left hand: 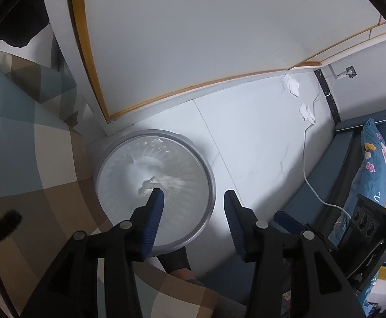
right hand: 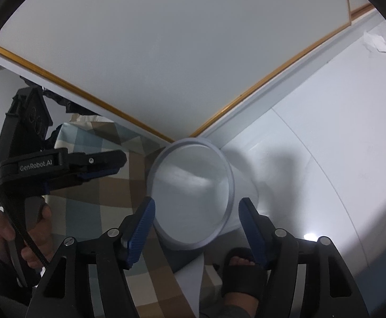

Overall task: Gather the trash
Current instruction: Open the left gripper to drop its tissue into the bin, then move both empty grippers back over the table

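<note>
with both the left gripper (left hand: 194, 194) and right gripper (right hand: 197, 204) open and empty over the lined trash bin (left hand: 211, 177), better go next for the crumpled paper scraps (left hand: 292, 84) lying well apart on the white floor (left hand: 259, 137) by the wall.
</note>
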A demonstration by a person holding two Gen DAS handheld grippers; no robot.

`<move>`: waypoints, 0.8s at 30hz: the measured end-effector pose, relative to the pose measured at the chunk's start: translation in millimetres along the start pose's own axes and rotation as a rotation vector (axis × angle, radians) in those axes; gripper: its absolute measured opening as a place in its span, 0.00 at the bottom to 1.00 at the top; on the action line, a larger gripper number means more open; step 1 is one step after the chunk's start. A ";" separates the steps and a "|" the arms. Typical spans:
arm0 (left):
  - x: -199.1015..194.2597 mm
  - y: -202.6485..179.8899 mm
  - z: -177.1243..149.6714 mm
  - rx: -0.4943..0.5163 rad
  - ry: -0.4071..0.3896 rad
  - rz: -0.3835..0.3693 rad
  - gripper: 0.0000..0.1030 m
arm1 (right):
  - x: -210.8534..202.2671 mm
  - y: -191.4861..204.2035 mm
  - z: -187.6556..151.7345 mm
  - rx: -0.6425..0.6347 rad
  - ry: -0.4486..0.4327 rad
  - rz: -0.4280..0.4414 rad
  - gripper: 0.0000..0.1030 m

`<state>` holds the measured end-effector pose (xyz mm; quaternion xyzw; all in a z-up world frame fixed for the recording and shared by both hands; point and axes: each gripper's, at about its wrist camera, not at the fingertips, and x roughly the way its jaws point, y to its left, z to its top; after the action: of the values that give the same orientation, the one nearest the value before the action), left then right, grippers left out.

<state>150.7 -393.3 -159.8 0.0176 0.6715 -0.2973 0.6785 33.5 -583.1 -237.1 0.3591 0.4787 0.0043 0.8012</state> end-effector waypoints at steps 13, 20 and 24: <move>-60.0 -10.2 -28.2 0.072 -0.216 0.099 0.56 | -29.8 18.2 1.1 -0.021 -0.084 -0.027 0.69; -124.6 -2.8 -59.9 0.065 -0.413 0.180 0.63 | -74.5 56.7 5.2 -0.093 -0.174 -0.026 0.69; -166.6 9.1 -78.0 0.028 -0.537 0.238 0.76 | -111.8 98.8 12.9 -0.207 -0.244 -0.038 0.69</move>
<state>97.4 -289.5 -17.3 0.0263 0.4568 -0.2189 0.8618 16.1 -556.4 -90.8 0.2633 0.3814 -0.0051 0.8861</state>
